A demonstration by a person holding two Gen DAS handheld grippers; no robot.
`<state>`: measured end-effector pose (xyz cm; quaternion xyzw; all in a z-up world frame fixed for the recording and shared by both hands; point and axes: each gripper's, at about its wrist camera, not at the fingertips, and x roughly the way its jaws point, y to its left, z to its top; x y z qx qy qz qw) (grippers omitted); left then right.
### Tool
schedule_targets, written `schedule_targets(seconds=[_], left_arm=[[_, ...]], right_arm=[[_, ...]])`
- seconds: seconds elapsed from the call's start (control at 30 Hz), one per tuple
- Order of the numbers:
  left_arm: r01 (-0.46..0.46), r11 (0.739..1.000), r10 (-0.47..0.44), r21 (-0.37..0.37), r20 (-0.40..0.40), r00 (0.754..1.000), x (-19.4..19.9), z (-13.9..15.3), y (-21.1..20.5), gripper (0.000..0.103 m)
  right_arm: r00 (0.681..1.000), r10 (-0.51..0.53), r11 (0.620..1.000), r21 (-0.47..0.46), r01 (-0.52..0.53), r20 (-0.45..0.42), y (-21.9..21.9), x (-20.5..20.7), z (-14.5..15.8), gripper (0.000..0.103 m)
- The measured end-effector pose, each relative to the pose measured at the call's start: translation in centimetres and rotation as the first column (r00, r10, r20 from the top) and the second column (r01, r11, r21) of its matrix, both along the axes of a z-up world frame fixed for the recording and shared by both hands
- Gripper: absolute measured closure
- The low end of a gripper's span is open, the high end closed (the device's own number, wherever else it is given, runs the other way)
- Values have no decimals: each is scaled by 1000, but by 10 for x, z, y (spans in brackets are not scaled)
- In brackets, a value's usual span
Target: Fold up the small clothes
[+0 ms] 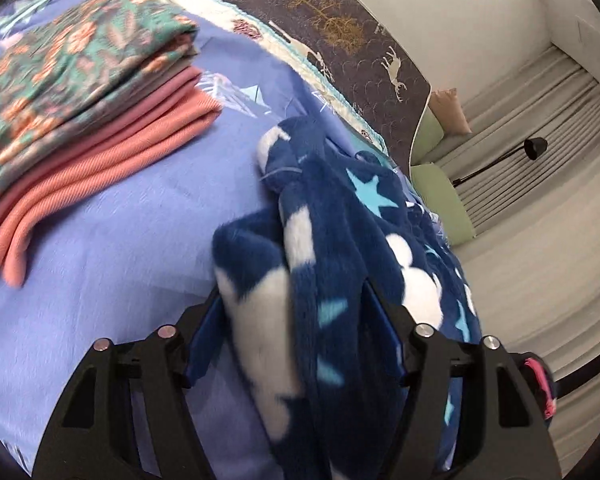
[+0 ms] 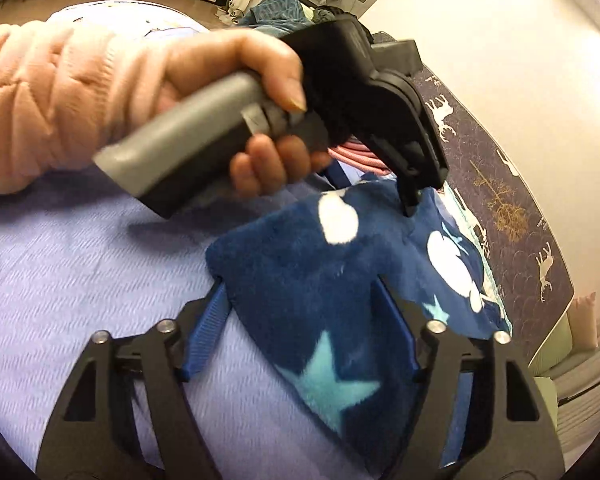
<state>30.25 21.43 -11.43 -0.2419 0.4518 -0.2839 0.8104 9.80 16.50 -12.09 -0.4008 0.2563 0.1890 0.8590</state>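
Fleece [image 1: 340, 248] is lying bunched on the blue sheet [image 1: 120, 248], running lengthwise away from the left gripper [image 1: 296, 308], whose jaws are clamping a thick fold. Right gripper [image 2: 300, 300] is straddling the near corner, pads looking to be pressing it (blur makes this uncertain). Both hands are sitting on it; the folded stack [image 1: 80, 92] is waiting to the left.
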Motion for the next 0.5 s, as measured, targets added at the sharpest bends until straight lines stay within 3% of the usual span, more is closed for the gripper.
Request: schedule_targets(seconds=[0.03, 0.1, 0.17, 0.33, 0.5], left_arm=[[5, 1000, -5, 5, 10, 1000, 3, 0, -4, 64], [0, 1000, 0, -9, 11, 1000, 6, 3, -9, 74], [-6, 1000, 5, 20, 60, 998, 1, 17, -15, 77], [-2, 1000, 0, 19, 111, 994, -7, 53, -19, 78], [3, 999, -10, 49, 140, 990, -11, 94, -42, 78]], right_arm=[[1000, -8, 1000, 6, 8, 5, 1, 3, -1, 45], [999, -33, 999, 15, 33, 27, 1, 8, 1, 62], [998, -57, 996, 67, 55, 34, -3, 12, 11, 83], [994, -103, 945, 308, 111, -42, -35, 15, 51, 88], [990, -132, 896, 422, 138, -44, -59, 5, 79, 88]])
